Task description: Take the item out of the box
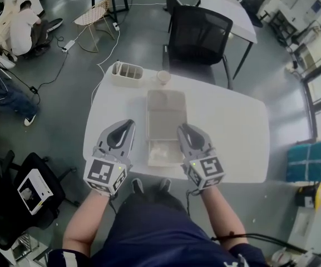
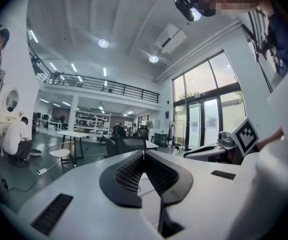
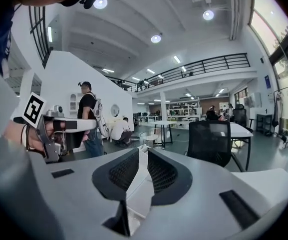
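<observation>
An open flat box (image 1: 166, 128) lies in the middle of the white table (image 1: 232, 127), its lid folded back away from me. A pale, whitish item (image 1: 161, 151) rests in the near half of the box. My left gripper (image 1: 129, 124) hovers just left of the box; in the left gripper view its jaws (image 2: 143, 154) meet at the tips with nothing between them. My right gripper (image 1: 182, 128) sits at the box's right edge. In the right gripper view its jaws (image 3: 142, 152) stand a narrow slit apart, with only the table showing through.
A white compartment organiser (image 1: 127, 74) and a small round cup (image 1: 163, 77) stand at the table's far edge. A black office chair (image 1: 198, 38) is behind the table. A person (image 1: 24, 29) crouches on the floor at far left, with cables nearby.
</observation>
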Demonstrator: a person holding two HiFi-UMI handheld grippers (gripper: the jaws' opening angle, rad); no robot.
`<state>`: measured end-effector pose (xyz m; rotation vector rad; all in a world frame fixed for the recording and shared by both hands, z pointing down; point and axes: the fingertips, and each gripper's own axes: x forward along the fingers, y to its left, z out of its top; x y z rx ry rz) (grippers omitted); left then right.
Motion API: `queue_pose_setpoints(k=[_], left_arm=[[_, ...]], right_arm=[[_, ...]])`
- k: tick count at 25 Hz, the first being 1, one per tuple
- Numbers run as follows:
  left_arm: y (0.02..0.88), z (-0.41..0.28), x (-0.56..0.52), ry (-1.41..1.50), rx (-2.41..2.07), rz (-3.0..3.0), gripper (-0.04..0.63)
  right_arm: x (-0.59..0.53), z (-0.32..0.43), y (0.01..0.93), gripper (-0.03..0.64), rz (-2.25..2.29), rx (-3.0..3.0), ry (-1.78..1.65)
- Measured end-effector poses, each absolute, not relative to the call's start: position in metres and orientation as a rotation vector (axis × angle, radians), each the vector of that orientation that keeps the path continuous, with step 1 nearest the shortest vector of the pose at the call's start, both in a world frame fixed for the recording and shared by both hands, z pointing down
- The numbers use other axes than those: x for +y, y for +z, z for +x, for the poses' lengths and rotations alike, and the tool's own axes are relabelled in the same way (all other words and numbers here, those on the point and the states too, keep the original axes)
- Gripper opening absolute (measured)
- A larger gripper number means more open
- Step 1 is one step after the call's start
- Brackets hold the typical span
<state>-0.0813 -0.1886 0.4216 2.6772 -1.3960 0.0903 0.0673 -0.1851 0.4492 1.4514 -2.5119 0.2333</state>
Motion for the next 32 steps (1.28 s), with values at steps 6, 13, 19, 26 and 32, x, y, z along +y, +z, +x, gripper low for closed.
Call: queue_pose_setpoints(k=[6, 13, 19, 26, 32], left_arm=[[0.467, -0.072, -0.194, 0.17, -1.357, 2.606, 0.053], [0.533, -0.063, -0.188, 0.333, -1.295, 2.51, 0.206], [0.567, -0.066, -0.173, 0.422, -1.282, 2.437, 0.215], [0.575, -0.077, -0.159, 0.451, -1.301, 2.394, 0.215], [0.569, -0.089, -0.152, 0.451, -1.337, 2.376, 0.213]], right_arm=[[-0.19, 0.065, 0.496, 0.08, 1.291, -2.501, 0.321], [-0.175, 0.054, 0.563, 0.14, 1.011, -2.437, 0.394], [-0.151, 0.044, 0.626, 0.166, 0.791, -2.302, 0.478], [-0.146, 0.05, 0.696, 0.204, 0.682, -2.075, 0.559], [-0.142, 0.047, 0.731, 0.245, 0.635, -1.976, 0.577]])
